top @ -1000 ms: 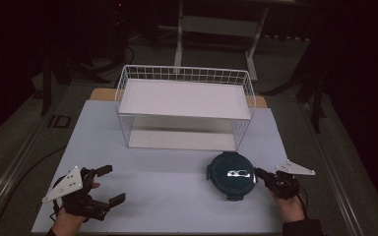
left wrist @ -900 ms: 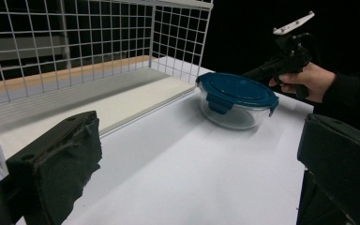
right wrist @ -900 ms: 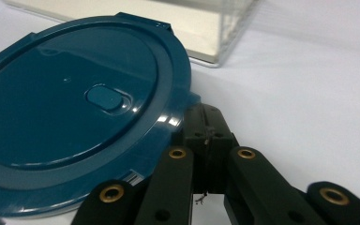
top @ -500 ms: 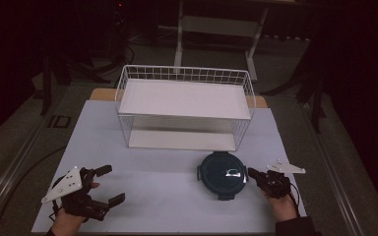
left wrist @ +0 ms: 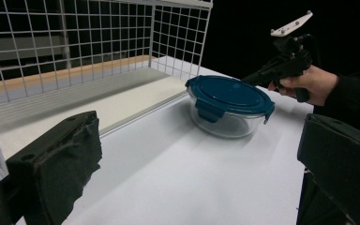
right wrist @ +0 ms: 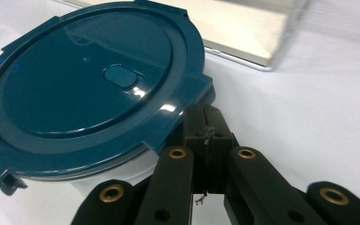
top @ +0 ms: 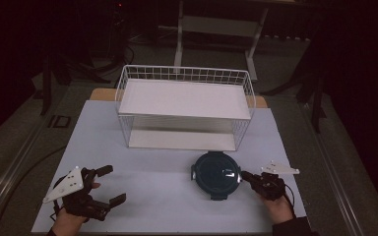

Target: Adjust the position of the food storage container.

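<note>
Looks like you're nudging the round container [top: 215, 174] across the white table [top: 167, 196] with your right gripper [right wrist: 206, 129]. The jaws are clenched tight with nothing between them, tips pressed against the rim of the blue lid [right wrist: 89, 84] on its right side. The container sits in front of the wire basket [top: 185, 105], a bit right of centre and apart from it.

To do it well, keep the tips low, on the glass wall rather than under the lid lip; from the right gripper view they might be riding under a clip tab, hard to tell, and that could pop it. Push level and slow so it slides, not spins.

Your left gripper [top: 101, 187] is spread wide, holding nothing, well off to the left. Keep it ready to stop the container.
</note>
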Demonstrator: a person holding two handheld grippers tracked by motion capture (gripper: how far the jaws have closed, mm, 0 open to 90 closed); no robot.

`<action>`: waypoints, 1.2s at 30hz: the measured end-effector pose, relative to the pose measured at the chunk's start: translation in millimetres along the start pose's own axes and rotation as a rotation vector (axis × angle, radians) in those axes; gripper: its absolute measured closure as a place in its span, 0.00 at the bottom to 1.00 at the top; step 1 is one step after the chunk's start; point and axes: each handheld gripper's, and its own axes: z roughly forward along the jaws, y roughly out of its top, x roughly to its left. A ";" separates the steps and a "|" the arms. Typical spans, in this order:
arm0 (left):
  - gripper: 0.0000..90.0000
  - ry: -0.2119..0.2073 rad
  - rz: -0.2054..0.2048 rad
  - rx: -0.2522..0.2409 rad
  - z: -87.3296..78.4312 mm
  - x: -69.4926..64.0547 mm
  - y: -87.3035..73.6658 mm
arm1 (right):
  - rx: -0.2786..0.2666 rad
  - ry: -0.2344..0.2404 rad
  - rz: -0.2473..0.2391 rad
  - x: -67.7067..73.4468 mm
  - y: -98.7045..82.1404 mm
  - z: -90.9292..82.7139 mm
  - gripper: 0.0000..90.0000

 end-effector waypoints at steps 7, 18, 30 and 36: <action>0.00 -0.004 -0.001 0.000 0.1 0.4 -0.1 | 0.007 0.039 -0.013 12.5 7.1 11.7 1.00; 0.00 -0.006 0.003 0.004 0.4 0.2 -0.3 | 0.022 0.098 -0.053 34.6 18.2 30.8 1.00; 0.00 -0.008 0.003 0.004 0.4 -0.3 -0.4 | 0.035 0.171 -0.059 49.7 23.5 44.7 1.00; 0.00 -0.008 0.001 0.003 0.1 -0.2 -0.4 | 0.011 0.170 -0.080 55.3 26.8 38.5 1.00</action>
